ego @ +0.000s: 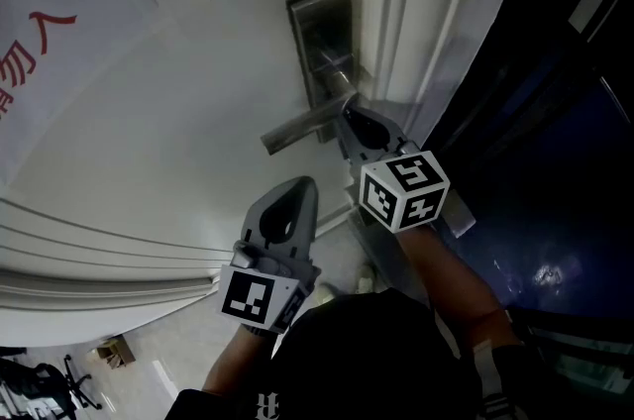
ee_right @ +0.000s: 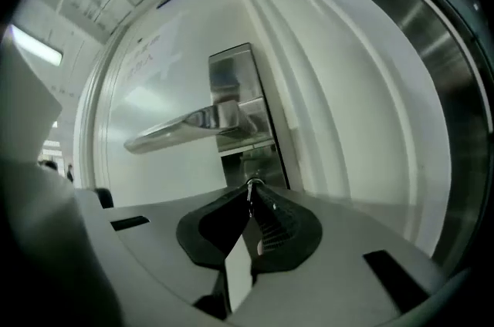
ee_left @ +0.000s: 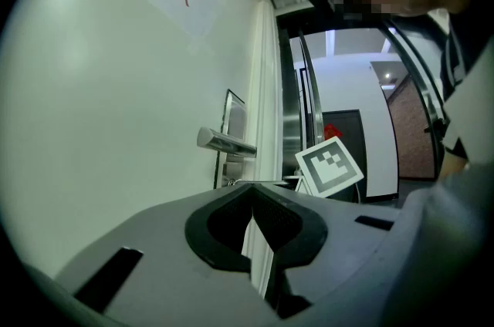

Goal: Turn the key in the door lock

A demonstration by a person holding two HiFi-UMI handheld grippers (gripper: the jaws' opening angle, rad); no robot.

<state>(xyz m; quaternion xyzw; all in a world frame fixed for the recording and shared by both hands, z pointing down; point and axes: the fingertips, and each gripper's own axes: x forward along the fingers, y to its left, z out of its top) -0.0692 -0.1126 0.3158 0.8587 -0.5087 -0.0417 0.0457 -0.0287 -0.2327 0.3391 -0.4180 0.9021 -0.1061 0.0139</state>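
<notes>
Left tool [ego: 300,182], right tool [ego: 350,114] on key [ee_right: 248,184]

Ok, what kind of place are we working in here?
Probably an office or institutional corridor: a white door with a steel lever handle and lock plate, and a red-lettered notice posted on it.

notice [ego: 50,61]: white, red characters | brown box [ego: 117,350]: lower left, small
</notes>
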